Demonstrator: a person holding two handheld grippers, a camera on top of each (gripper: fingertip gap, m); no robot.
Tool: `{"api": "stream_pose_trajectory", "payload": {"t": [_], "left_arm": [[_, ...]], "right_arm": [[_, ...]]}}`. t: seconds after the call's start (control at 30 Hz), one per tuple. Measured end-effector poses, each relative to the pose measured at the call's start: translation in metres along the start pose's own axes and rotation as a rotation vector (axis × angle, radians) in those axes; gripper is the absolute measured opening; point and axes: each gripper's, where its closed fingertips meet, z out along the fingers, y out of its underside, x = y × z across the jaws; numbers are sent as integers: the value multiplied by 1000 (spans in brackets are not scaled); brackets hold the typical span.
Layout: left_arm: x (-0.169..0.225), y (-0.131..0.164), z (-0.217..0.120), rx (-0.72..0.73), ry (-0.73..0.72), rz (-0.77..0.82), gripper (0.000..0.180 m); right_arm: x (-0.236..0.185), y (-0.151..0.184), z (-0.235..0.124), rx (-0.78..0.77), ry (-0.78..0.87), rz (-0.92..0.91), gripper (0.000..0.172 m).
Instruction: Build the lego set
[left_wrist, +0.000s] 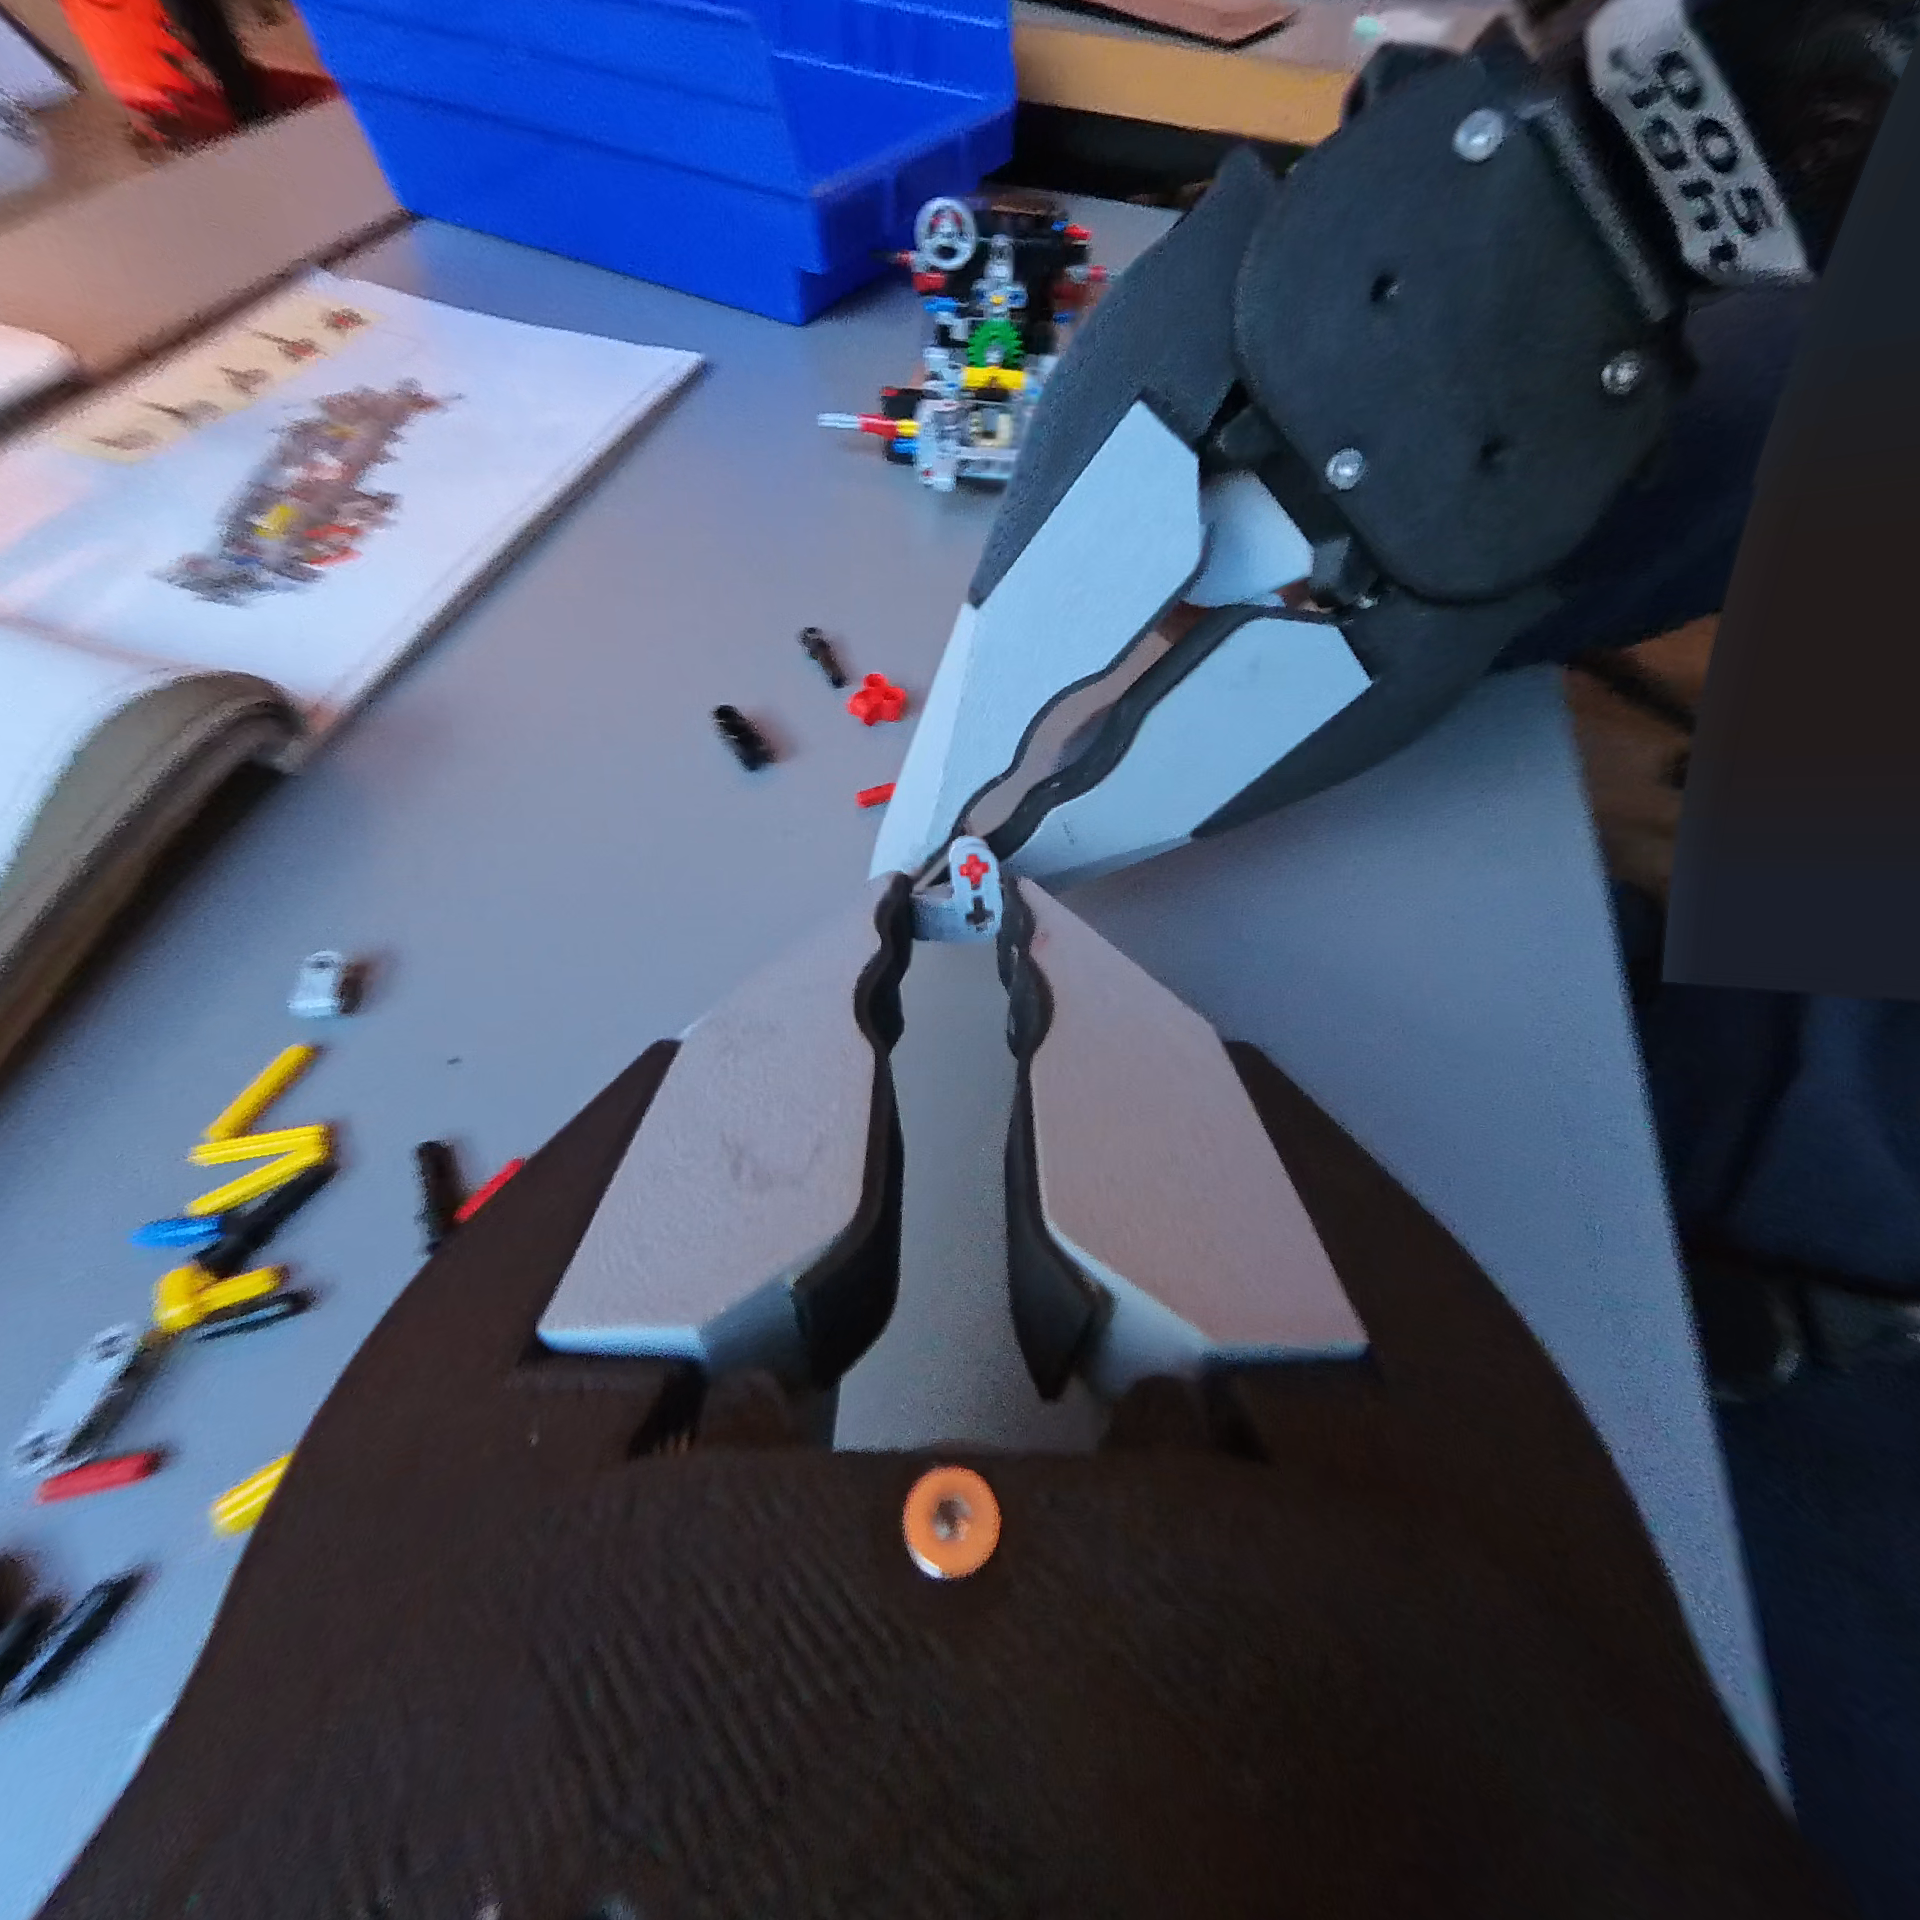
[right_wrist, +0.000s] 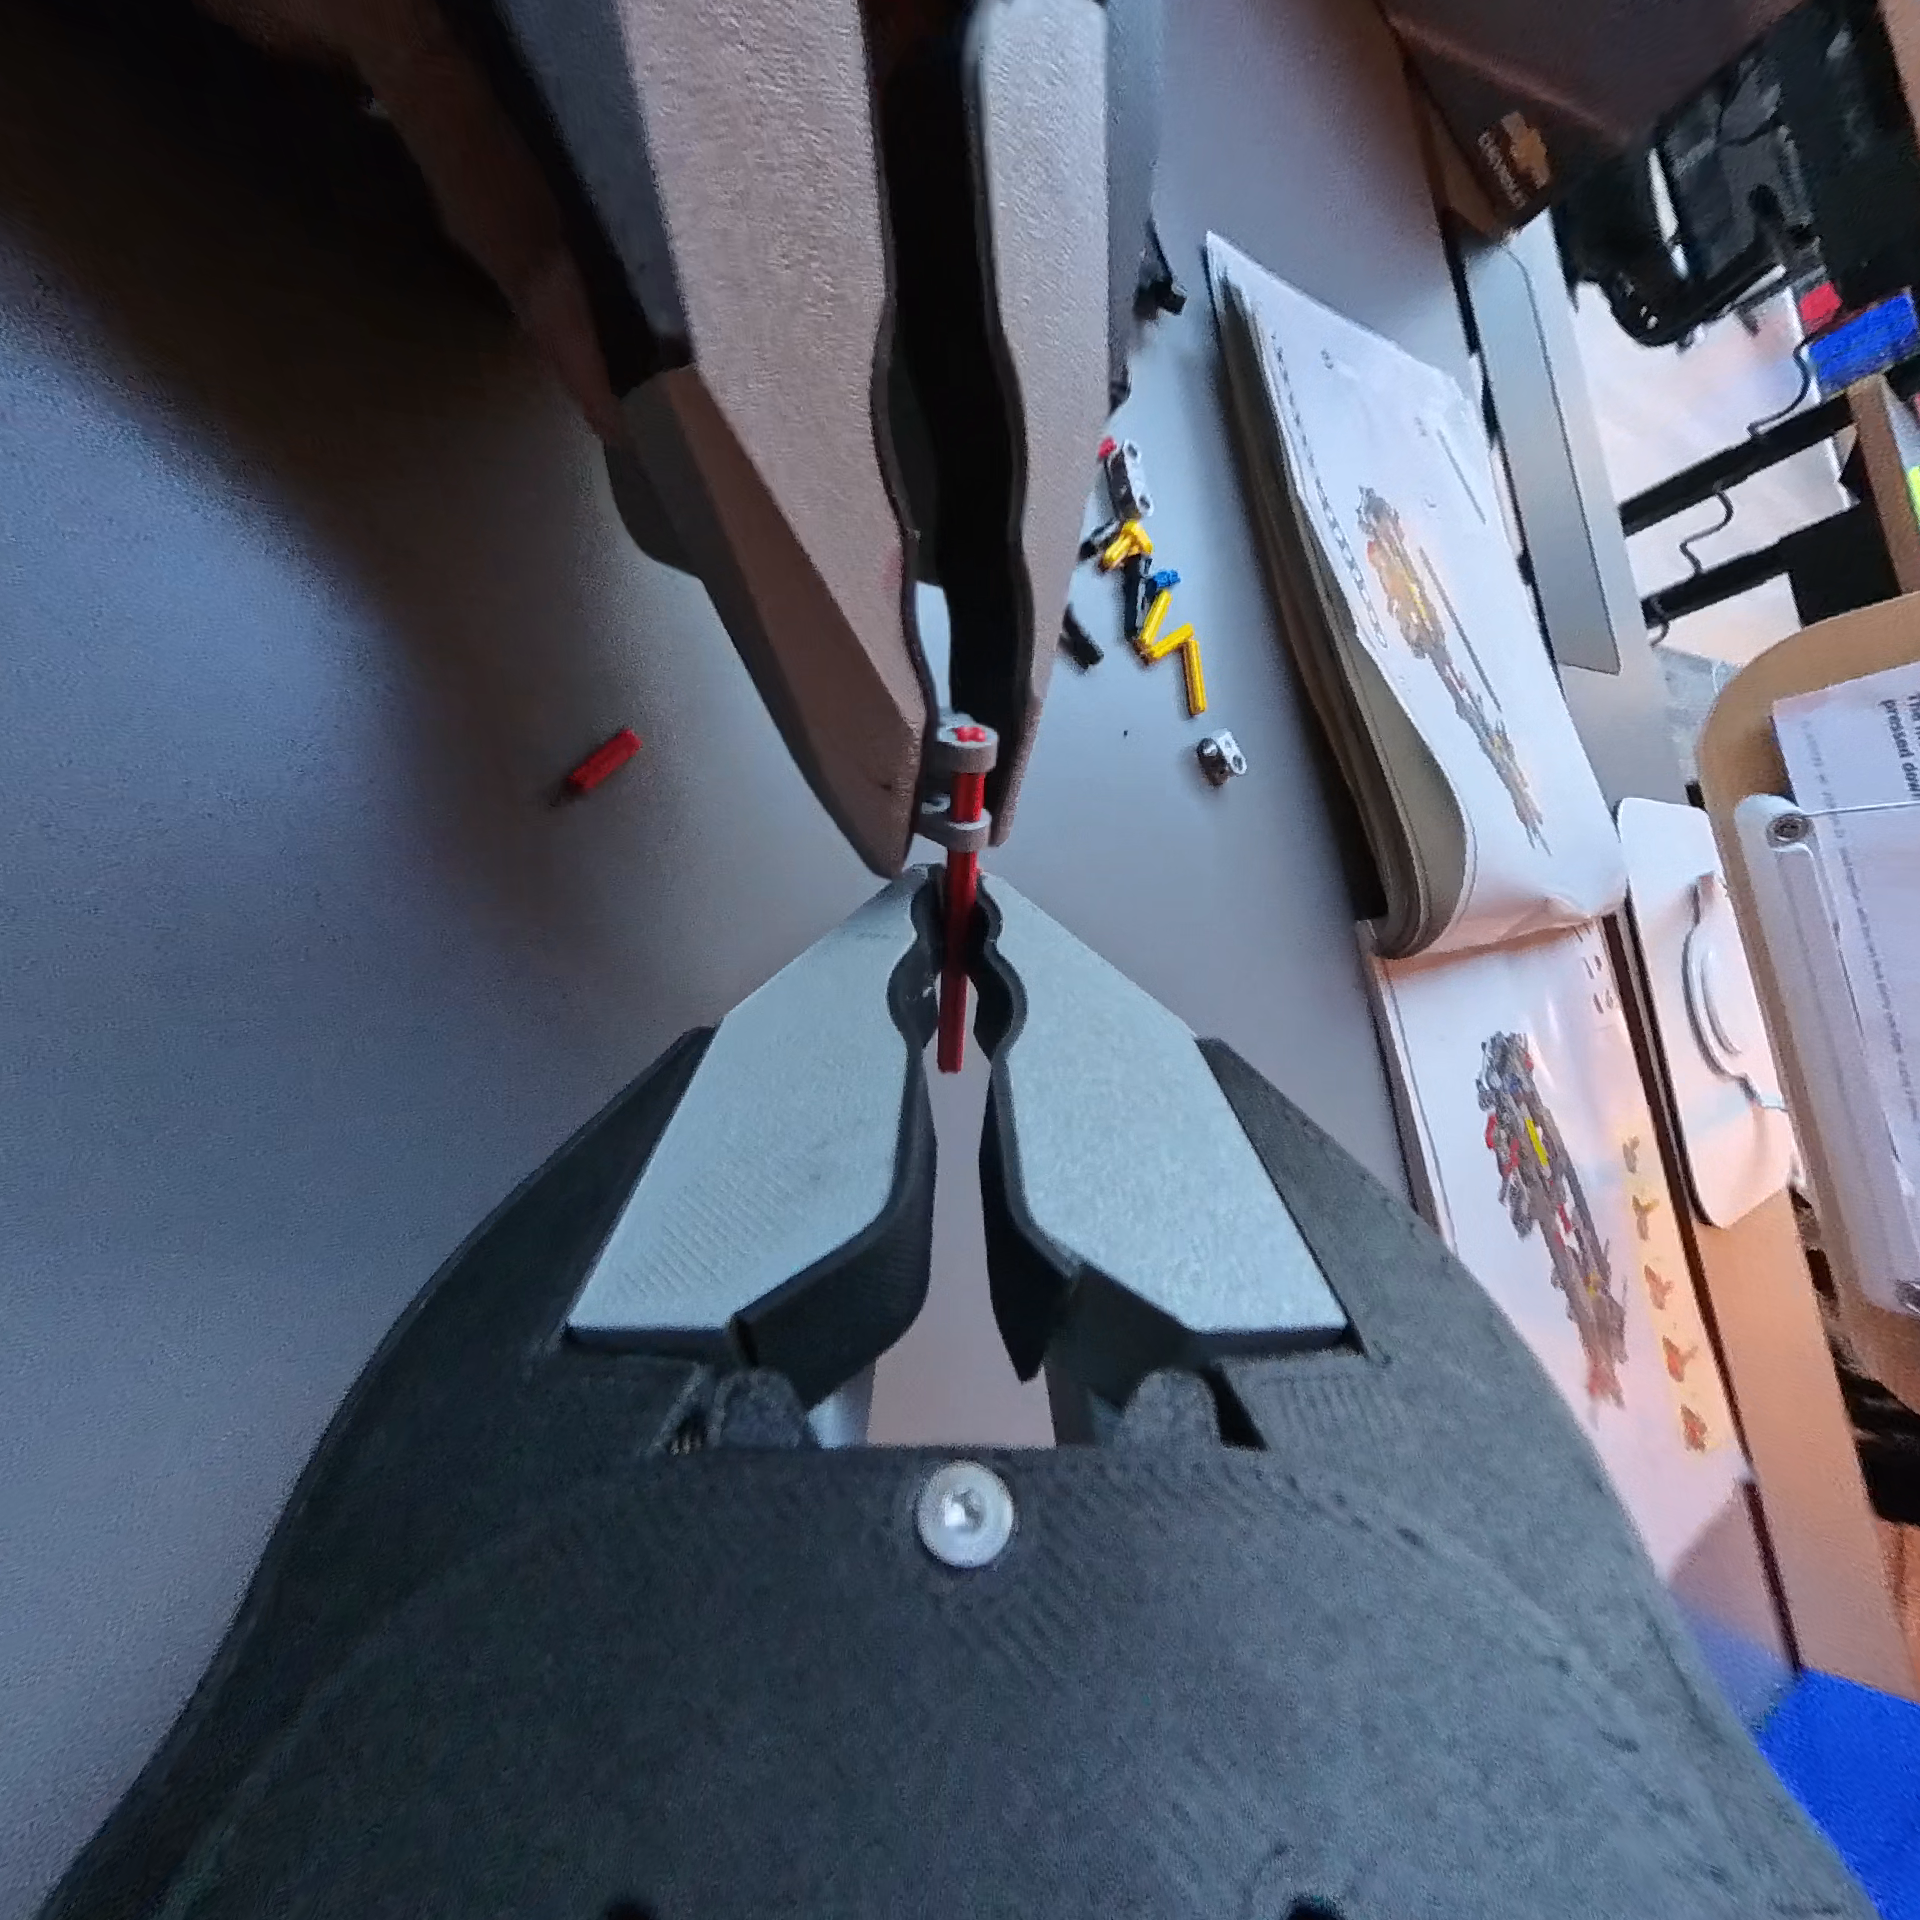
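Observation:
My left gripper (left_wrist: 958, 916) is shut on a small grey connector (left_wrist: 961, 902) and holds it above the grey table (left_wrist: 582, 935). A red axle (right_wrist: 954, 987) passes through the connector's two lugs (right_wrist: 961, 774); its red end shows in the top hole (left_wrist: 974, 871). My right gripper (right_wrist: 951, 888) is shut on the lower part of that axle, tip to tip with the left gripper (right_wrist: 961, 831). In the left wrist view the right gripper (left_wrist: 951, 857) comes in from the upper right.
A part-built model (left_wrist: 982, 343) stands at the back by a blue bin (left_wrist: 675, 135). An open instruction booklet (left_wrist: 312, 468) lies to the left. Loose red, black and yellow pieces (left_wrist: 260, 1143) lie scattered on the table, among them a red bush (left_wrist: 876, 698). Both grippers' tips are close together, under 4 cm apart.

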Motion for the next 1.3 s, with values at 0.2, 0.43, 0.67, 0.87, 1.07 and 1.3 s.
{"api": "stream_pose_trajectory", "payload": {"t": [0.2,0.43,0.67,0.87,1.07,1.3], "left_arm": [[-5,-6,-13,75,-26,-58,13],[-9,-17,-18,177,28,-177,13],[-5,-28,-25,243,49,-171,13],[-2,-35,-28,310,118,-260,13],[3,-41,-32,359,174,-292,13],[-2,-38,-27,225,-91,78,13]], "right_arm": [[3,-17,2,194,-9,88,0],[8,-28,-1,319,-119,271,0],[9,-37,-9,389,-157,340,1],[10,-43,-17,424,-135,339,0],[6,-51,-26,496,-203,414,0],[9,-48,-21,535,-334,580,4]]}}
